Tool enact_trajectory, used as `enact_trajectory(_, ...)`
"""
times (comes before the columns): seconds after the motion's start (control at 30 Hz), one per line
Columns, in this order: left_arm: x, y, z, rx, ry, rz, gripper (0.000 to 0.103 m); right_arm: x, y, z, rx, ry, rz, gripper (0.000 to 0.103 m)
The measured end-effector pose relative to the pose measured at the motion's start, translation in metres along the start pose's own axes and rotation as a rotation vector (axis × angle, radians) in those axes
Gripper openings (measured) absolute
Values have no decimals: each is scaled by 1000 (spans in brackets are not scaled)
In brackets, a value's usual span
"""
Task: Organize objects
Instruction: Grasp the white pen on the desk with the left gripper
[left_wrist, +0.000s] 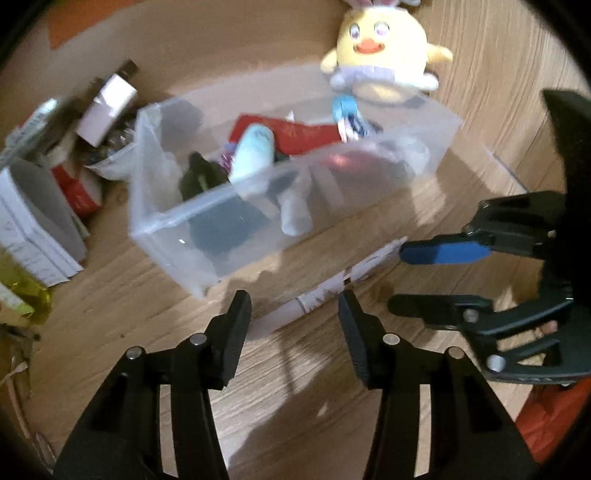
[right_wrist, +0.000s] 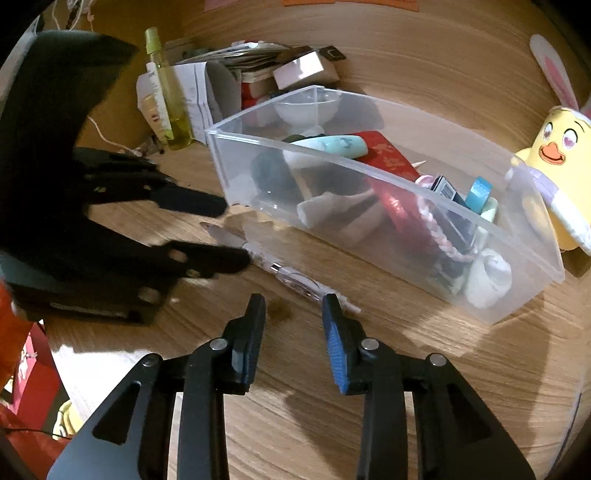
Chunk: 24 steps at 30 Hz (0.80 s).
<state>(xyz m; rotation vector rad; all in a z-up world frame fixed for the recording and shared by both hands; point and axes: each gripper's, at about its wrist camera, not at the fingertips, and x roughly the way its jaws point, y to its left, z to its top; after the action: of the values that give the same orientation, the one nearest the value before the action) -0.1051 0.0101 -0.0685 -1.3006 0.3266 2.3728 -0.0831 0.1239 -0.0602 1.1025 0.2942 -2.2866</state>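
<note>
Left gripper (left_wrist: 295, 306): jaws spread wide, nothing between them, poised over the wooden table (left_wrist: 155, 295). Right gripper (right_wrist: 293, 306): jaws likewise apart, empty; blue pad on one finger.

Pen (left_wrist: 325, 291) lies flat on the table just beyond both sets of fingertips, parallel to the near wall of the bin; neither gripper touches it as far as the views show.

Clear plastic bin (right_wrist: 369, 173) sits just behind the pen. Contents: light blue tube (right_wrist: 332, 142), red packet (right_wrist: 388, 155), pink braided cord (right_wrist: 439, 232), other items too blurred to name.

Beyond the bin: yellow plush duck (left_wrist: 380, 40) at its far corner; papers, boxes and a yellow-green bottle (right_wrist: 168, 92) in a pile.
</note>
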Motion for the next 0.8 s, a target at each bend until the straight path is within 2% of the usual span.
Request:
enact_trajectory(0.13, 4, 1, -1, -7, -9, 4, 49, -2, 1, -3, 2, 8, 8, 29)
enact_trajectory(0.23, -2, 0, -7, -24, -39, 8, 41, -1, 5, -4, -14, 8, 4, 29)
enact_trajectory(0.3, -10, -6, -14, -17, -57, 31, 29, 2, 8, -2, -26, 14, 0, 29)
enact_trajectory(0.33, -14, -8, -17, -20, -63, 30, 27, 4, 9, -2, -31, 19, 4, 29)
enact_trajectory(0.43, -27, -13, -25, -34, -52, -8, 20, 9, 14, -1, -50, 30, 7, 29)
enact_trajectory(0.6, -34, -24, -30, 8, -39, 36, 19, 11, 19, 3, -57, 28, 6, 29)
enact_trajectory(0.63, -35, -24, -29, 9, -42, 34, 19, 11, 20, 3, -61, 27, 2, 25)
enact_trajectory(0.73, -33, -23, -24, 11, -44, 21, 25, 9, 22, 2, -68, 28, -15, 15)
enact_trajectory(0.8, -30, -23, -21, 27, -45, 11, 32, 6, 20, -1, -60, 29, -12, 15)
